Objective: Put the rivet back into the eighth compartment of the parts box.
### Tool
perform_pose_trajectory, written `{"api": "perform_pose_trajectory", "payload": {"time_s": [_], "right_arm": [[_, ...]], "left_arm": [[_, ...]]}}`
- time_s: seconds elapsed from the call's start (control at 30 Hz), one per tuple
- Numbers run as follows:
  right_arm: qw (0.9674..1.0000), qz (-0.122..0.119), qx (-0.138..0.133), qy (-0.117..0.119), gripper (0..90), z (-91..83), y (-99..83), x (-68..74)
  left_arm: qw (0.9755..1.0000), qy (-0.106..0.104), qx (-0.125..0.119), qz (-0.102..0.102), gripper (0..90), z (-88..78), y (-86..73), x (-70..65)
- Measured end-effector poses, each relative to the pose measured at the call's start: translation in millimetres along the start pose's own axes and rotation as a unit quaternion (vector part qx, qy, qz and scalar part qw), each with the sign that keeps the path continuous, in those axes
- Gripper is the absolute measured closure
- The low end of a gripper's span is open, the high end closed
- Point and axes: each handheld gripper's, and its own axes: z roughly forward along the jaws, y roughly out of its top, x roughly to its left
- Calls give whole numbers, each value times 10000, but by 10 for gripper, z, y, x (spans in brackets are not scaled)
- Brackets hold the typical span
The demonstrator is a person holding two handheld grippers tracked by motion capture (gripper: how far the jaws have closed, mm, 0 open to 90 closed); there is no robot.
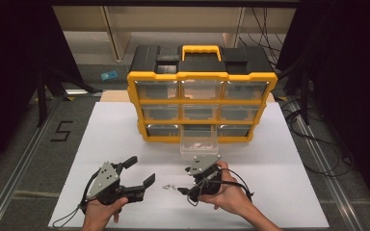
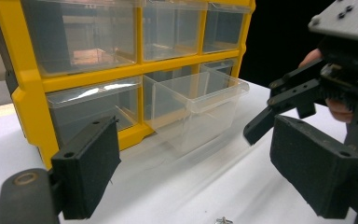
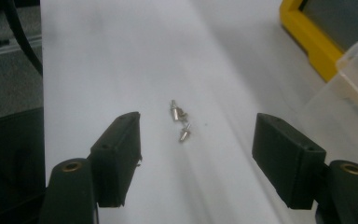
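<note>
At lower left of the high view, my left gripper (image 1: 142,172) rests on the white table (image 1: 279,192) with its jaws spread wide and nothing between them. Just right of it, at lower centre, lie the small screws (image 1: 168,186); in the right gripper view I count two clearly (image 3: 180,122), perhaps a third tangled in behind them. Right again, my right gripper (image 1: 189,182) points back toward the screws, its jaws apart and empty, with the screws ahead of the pads, not yet between them. Above it one clear drawer (image 1: 199,143) stands pulled out of the yellow cabinet (image 1: 202,77), which holds nine drawers in three rows. My worry: pads this broad may nudge such tiny screws, scattering them or catching just one.
</note>
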Motion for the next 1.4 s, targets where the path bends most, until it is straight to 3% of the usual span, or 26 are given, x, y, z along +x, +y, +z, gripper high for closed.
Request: {"api": "perform_pose_trajectory", "payload": {"time_s": [0.63,1.0,1.17,1.4], "right_arm": [[9975,-66,671,190,397,374,154,-81],[9941,-169,1020,324,520,586,188,-111],[9913,-92,1228,455,597,668,180,-137],[9901,-55,1315,493,660,728,171,-140]], "left_arm": [[10000,-8,7,13,159,-5,2,3],[10000,-7,5,31,159,-10,6,7],[10000,-9,5,20,159,-10,6,7],[10000,-20,8,9,159,-10,6,2]]}}
